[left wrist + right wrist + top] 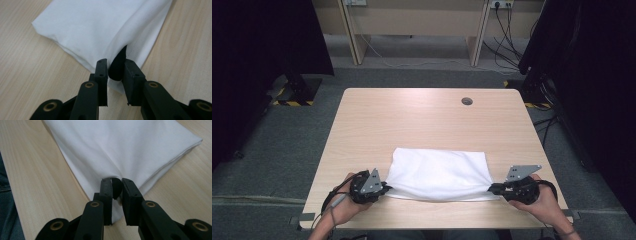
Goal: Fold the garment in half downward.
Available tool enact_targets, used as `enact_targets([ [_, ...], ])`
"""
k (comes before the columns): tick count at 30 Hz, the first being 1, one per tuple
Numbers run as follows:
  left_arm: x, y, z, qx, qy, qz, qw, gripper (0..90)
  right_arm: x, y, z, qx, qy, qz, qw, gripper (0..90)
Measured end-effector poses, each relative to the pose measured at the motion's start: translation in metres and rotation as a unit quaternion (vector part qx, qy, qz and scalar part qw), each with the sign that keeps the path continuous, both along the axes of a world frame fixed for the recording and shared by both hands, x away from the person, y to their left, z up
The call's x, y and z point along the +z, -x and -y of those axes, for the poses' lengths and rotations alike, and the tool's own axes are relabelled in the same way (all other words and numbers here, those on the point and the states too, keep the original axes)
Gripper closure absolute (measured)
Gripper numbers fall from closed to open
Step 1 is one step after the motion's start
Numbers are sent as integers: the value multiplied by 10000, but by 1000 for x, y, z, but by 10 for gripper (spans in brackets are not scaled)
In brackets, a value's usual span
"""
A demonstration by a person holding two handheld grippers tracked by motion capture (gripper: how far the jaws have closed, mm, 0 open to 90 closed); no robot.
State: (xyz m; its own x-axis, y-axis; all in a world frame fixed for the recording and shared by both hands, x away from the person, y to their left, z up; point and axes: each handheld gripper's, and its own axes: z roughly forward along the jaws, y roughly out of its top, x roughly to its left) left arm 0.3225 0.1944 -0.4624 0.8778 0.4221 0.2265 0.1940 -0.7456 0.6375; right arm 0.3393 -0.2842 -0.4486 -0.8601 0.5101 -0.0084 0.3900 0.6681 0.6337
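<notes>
A folded white cloth (439, 172) lies on the wooden table (422, 120) near its front edge. My left gripper (387, 189) rests at the cloth's near left corner, my right gripper (491, 188) at its near right corner. In the left gripper view the jaws (115, 66) stand a little apart, with a dark hollow between them. The cloth (100, 27) is draped up over their tips there, with no pad pressing on it. The right gripper view shows the same: jaws (116, 183) slightly apart, and the cloth's (125, 147) edge puckered over the tips.
A round cable hole (467, 101) sits in the far right part of the table. Bare wood stretches beyond the cloth. Hands hold both grippers at the front edge. Dark stands and cables (537, 90) flank the table on the floor.
</notes>
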Motion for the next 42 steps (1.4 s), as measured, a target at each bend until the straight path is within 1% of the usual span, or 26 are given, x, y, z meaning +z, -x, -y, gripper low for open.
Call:
enact_targets([
  [2,1,0,-1,-8,34,-34,10000,697,-1,0,0,30,42,-35,10000,773],
  [4,2,1,-4,-24,76,-24,10000,674,0,1,0,55,38,-66,10000,758],
  [7,7,3,-8,-22,184,-25,9998,648,6,2,2,89,24,-65,9999,718],
  [10,14,5,-12,-24,281,35,9996,626,16,2,6,81,-100,0,9999,679],
  [12,18,3,-13,27,328,111,9994,619,21,1,7,34,-162,80,9998,674],
  [13,20,2,-12,40,346,159,9993,619,24,0,7,10,-235,111,9997,671],
  [15,23,-2,-6,38,385,207,9990,617,28,-3,5,-58,-371,135,9992,665],
  [16,23,-4,-1,2,388,220,9990,616,28,-5,2,-72,-387,133,9991,665],
  [18,22,-9,10,-72,380,223,9990,612,26,-8,-6,-115,-284,150,9994,655],
  [20,20,-14,20,-140,317,221,9992,608,21,-11,-15,-121,-194,107,9997,652],
  [21,18,-17,25,-183,324,199,9991,606,18,-12,-18,-125,-135,123,9998,649],
  [24,14,-21,35,-237,250,178,9992,605,11,-13,-25,-100,-51,68,9999,649],
  [28,6,-23,44,-313,126,88,9994,604,3,-8,-28,-22,94,42,9999,650],
  [31,-1,-21,48,-346,-9,16,9994,603,-3,-3,-29,57,288,92,9995,652],
  [35,-5,-17,49,-372,-5,-19,9993,604,-10,2,-32,143,451,90,9988,653],
  [38,-1,-15,50,-401,-16,8,9992,592,-7,2,-33,123,452,119,9988,650],
  [40,5,-14,54,-467,47,67,9989,587,-1,2,-36,148,294,161,9993,650],
  [42,12,-14,62,-542,116,151,9983,585,6,0,-43,181,114,198,9996,649],
])
